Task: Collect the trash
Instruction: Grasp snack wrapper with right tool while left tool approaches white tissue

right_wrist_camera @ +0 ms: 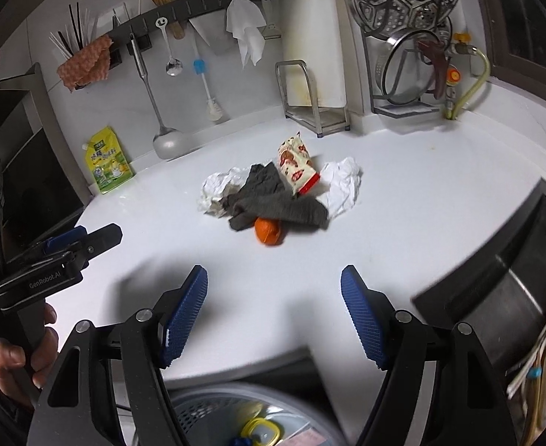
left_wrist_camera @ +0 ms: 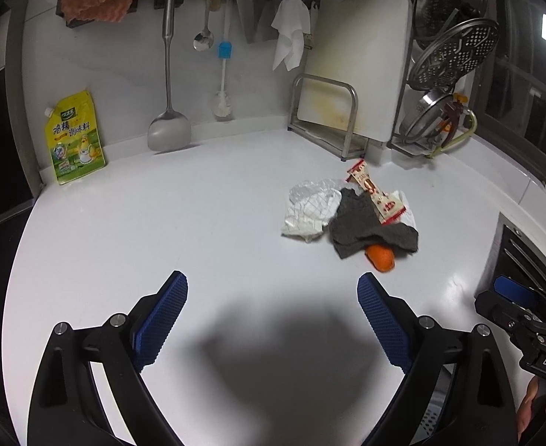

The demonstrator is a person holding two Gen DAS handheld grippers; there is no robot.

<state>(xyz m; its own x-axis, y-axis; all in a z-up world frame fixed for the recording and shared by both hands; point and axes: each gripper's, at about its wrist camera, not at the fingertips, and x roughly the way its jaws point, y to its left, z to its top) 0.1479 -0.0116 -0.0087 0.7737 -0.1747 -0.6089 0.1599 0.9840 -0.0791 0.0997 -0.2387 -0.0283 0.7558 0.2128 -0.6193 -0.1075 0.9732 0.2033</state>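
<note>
Both tools hang over the white tabletop (left_wrist_camera: 124, 223) and hold nothing. The left tool (left_wrist_camera: 273, 282) has its 2 blue pads spread wide apart. The right tool (right_wrist_camera: 274, 277) is spread the same way, with bare tabletop between its fingers.

The trash lies in 1 small pile ahead of both tools. From the left tool it is ahead and to the right; from the right tool it is straight ahead. In the pile, a dark grey rag (right_wrist_camera: 273, 200) lies on top of an orange peel (right_wrist_camera: 269, 232), which is the piece nearest to the tools. A red-and-cream snack wrapper (right_wrist_camera: 297, 167) rests on the far side of the rag. Crumpled white paper (right_wrist_camera: 217, 189) touches the rag on the left, and another white crumpled piece (right_wrist_camera: 343, 186) lies on its right.

Below the right tool, past the tabletop edge, a grey bin (right_wrist_camera: 213, 409) shows with some yellow item inside.
</note>
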